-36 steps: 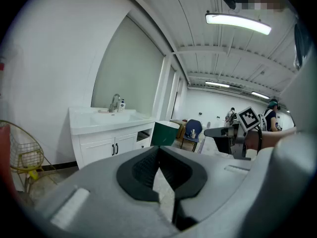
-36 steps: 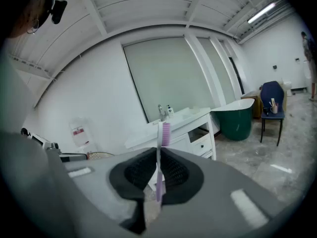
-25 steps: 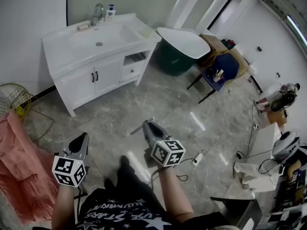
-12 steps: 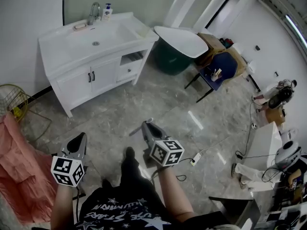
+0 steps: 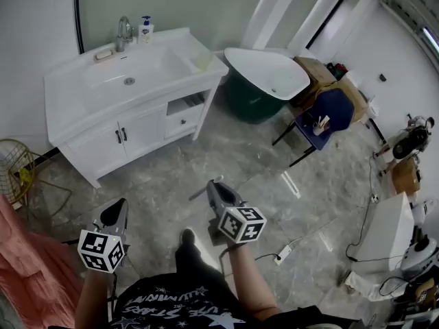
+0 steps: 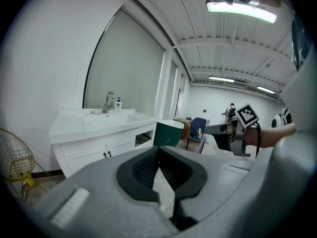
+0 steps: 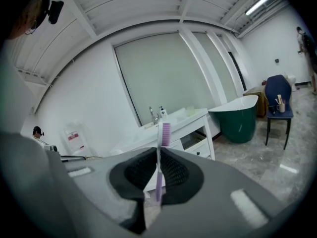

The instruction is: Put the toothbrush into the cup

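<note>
A lilac toothbrush stands upright between the pads of my right gripper, which is shut on its handle, with the bristle head above the tips. From the head view that gripper is held over the grey floor, the brush sticking out to its left. My left gripper hangs lower left, shut and empty; its pads meet at the tips. A small pale cup stands on the right end of the white vanity, some way ahead of both grippers.
A tap and soap bottle stand behind the basin. A green-and-white bathtub and a blue chair are to the right. A wire basket and pink cloth lie left; a power strip lies on the floor.
Both grippers and the person have moved forward toward the vanity, which now looks closer. The right gripper still holds the toothbrush the same way.
</note>
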### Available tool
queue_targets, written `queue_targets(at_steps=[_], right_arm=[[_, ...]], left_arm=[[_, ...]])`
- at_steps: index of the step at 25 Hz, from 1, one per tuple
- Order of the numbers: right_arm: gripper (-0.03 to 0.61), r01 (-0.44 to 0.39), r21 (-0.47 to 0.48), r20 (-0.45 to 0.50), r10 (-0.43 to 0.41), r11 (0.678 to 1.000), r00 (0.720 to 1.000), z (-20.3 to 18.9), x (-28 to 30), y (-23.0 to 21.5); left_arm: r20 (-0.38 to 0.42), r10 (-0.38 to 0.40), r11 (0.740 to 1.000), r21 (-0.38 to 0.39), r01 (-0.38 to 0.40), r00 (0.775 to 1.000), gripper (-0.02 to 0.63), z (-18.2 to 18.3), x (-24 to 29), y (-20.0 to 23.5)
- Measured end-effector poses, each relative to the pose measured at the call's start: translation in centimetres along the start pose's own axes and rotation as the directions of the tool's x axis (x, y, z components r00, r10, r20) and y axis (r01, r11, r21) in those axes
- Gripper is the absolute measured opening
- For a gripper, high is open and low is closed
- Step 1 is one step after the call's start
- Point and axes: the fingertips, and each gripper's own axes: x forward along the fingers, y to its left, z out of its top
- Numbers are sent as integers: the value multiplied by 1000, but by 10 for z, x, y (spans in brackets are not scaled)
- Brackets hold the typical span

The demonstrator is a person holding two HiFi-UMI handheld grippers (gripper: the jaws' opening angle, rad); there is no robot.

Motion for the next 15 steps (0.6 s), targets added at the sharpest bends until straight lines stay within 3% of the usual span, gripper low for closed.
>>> queue_targets(at_steps=[7, 15], right_arm=[[28, -55, -24, 16, 55, 998, 998, 87, 66, -91], [28, -92, -44, 18, 93, 995, 995, 137, 111, -148]], left_arm=[[32, 41, 999, -9, -41, 999, 9, 62, 116, -16], [67, 81, 997, -5, -81, 994, 9, 106, 197, -23]])
